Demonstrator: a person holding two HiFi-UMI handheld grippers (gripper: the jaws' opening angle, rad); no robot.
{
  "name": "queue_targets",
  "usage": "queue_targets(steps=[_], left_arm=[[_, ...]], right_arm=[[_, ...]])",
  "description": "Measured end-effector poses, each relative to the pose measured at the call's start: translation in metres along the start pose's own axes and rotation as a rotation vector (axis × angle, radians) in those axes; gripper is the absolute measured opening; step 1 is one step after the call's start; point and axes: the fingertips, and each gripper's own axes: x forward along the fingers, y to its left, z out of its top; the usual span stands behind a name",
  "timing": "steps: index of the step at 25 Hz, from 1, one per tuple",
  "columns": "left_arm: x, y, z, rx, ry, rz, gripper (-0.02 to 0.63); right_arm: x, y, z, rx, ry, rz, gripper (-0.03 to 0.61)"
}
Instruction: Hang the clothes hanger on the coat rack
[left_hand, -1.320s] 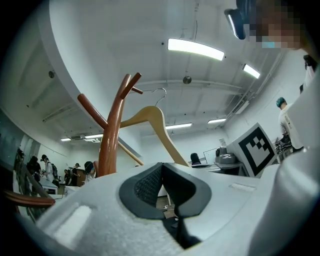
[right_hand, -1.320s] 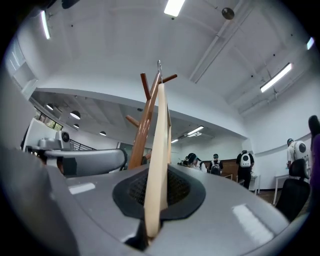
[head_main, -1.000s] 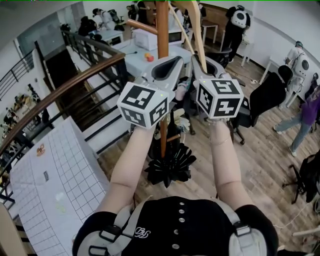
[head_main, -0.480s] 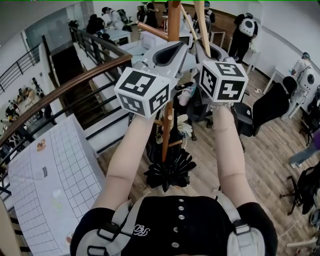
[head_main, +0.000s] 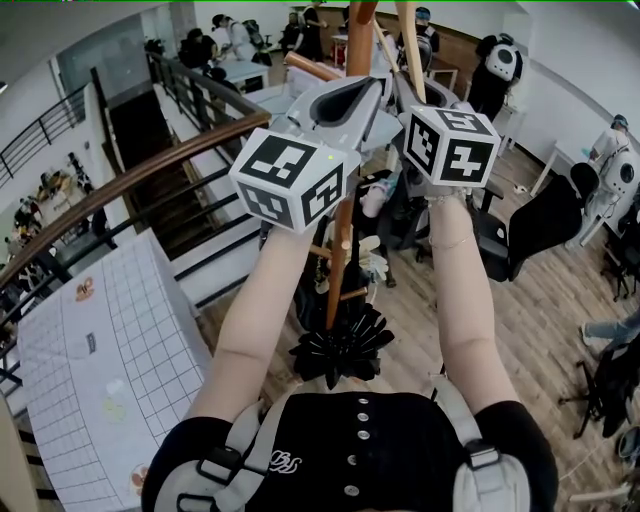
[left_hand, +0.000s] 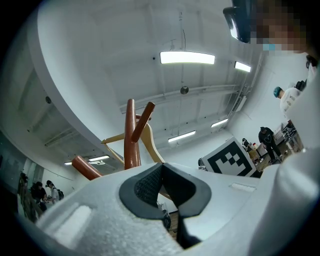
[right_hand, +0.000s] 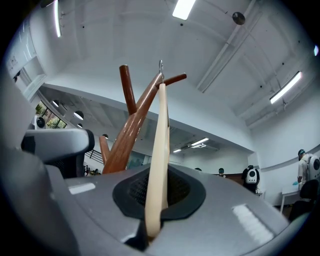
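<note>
The coat rack (head_main: 343, 235) is a brown wooden pole with slanted pegs, standing on a black base (head_main: 340, 347). My right gripper (head_main: 403, 97) is shut on the lower arm of a pale wooden clothes hanger (head_main: 410, 45), which stands upright. In the right gripper view the hanger (right_hand: 160, 145) runs up from my right gripper (right_hand: 154, 202), and its metal hook (right_hand: 161, 66) sits close against a top peg (right_hand: 174, 79). Whether the hook rests on the peg I cannot tell. My left gripper (head_main: 345, 100) is raised beside the pole, shut, with nothing between its pads (left_hand: 150, 187). Beyond it show the rack (left_hand: 131, 137) and the hanger (left_hand: 150, 144).
A stair railing (head_main: 130, 180) curves along the left, above a white gridded board (head_main: 110, 350). Office chairs (head_main: 535, 220), desks and several people stand behind and to the right on the wooden floor. More rack pegs (left_hand: 85, 167) stick out near my left gripper.
Both grippers have risen along the pole, the right one carrying the hanger up with it. The pole and hanger now sit a little further right in the head view.
</note>
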Motion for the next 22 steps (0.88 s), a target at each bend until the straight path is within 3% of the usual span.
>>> queue_targets(steps=[22], left_arm=[[-0.006, 0.008, -0.029, -0.079, 0.021, -0.002, -0.003]], right_arm=[[0.013, 0.005, -0.022, -0.005, 0.073, 0.015, -0.005]])
